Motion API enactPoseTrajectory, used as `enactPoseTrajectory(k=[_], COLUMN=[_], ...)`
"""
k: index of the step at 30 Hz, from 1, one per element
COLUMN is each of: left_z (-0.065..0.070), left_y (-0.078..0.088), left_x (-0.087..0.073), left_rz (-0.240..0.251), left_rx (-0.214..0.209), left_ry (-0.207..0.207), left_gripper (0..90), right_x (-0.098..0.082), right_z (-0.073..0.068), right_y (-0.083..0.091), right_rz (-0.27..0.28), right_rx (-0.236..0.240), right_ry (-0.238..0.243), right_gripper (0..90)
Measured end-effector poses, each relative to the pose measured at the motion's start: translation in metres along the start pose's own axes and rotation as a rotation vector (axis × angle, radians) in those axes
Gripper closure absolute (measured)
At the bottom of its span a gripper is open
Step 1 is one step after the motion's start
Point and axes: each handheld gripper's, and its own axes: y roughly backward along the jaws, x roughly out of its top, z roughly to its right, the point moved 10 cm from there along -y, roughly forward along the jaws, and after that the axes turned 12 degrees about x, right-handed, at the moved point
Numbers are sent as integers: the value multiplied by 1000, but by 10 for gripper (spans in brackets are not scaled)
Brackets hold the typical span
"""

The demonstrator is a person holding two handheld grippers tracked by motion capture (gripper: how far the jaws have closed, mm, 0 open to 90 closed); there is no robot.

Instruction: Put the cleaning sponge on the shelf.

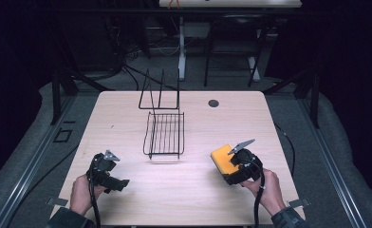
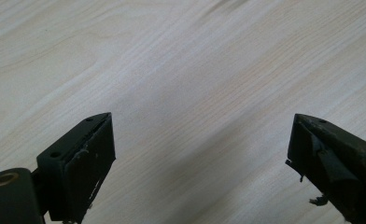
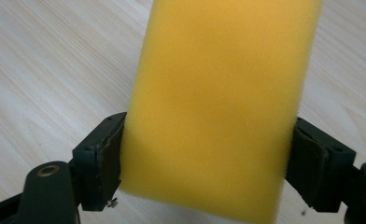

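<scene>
A yellow sponge (image 1: pixel 221 158) sits at the table's right front, held between the jaws of my right gripper (image 1: pixel 227 167). In the right gripper view the sponge (image 3: pixel 218 102) is a thick yellow block, with the right gripper (image 3: pixel 209 128) pressing on both of its sides just above the wood. At the left front my left gripper (image 1: pixel 115 180) is held in a hand. Its jaws stand wide apart over bare wood in the left gripper view, so the left gripper (image 2: pixel 200 135) is open with nothing between the jaws.
A black wire rack (image 1: pixel 165 135) stands mid-table, with a taller wire frame (image 1: pixel 159 92) behind it. A small dark round disc (image 1: pixel 213 103) lies at the back right of the table (image 1: pixel 127 109). Dark floor, desk legs and cables lie beyond the far edge.
</scene>
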Motion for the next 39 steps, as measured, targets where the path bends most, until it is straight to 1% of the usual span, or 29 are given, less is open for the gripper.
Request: enactPoseTrajectory(k=[5, 9, 11, 12, 14, 15, 17, 20, 23, 26, 29, 30, 31, 33, 34, 39], left_z=[1, 2, 2, 1, 1, 1, 1, 2, 2, 2, 3, 3, 3, 3, 3, 4], left_y=[-1, -1, -2, -2, -2, -2, -2, -2, -2, -2, -2, -2, -2, -2, -2, -2], left_x=[2, 3, 3, 2, 2, 3, 3, 3, 3, 3, 4, 4, 4, 4, 4, 6], left_rz=[2, 2, 3, 1, -1, 3, 4, 2, 3, 5, 8, 8, 6, 5, 6, 11], left_rx=[-5, -8, -10, -4, -5, -10, -11, -11, -13, -14, -14, -14, -14, -17, -18, -20], left_ry=[0, -1, 2, -2, 0, 3, 3, 2, 0, 0, -2, -2, -5, -5, -3, -10], left_gripper=[76, 76, 76, 76, 76, 76, 76, 77, 77, 77, 76, 77, 76, 76, 76, 77], right_x=[12, 22, 28, 30, 33, 38, 42, 50, 59, 68, 75, 75, 80, 85, 87, 97], right_z=[-2, -5, -6, -7, -7, -8, -10, -12, -15, -17, -19, -19, -20, -21, -20, -21], right_y=[0, -1, -1, -2, -3, -4, -5, -5, -6, -7, -8, -8, -9, -10, -10, -12], right_rz=[8, 21, 22, 23, 23, 20, 16, 23, 28, 31, 38, 38, 36, 39, 42, 55], right_rx=[4, 18, 22, 27, 26, 31, 32, 36, 45, 44, 48, 48, 48, 49, 48, 55], right_ry=[22, 27, 40, 37, 46, 53, 57, 73, 80, 99, 105, 105, 116, 119, 128, 133], right_gripper=[213, 214, 214, 215, 215, 215, 215, 215, 216, 217, 219, 219, 219, 219, 220, 220])
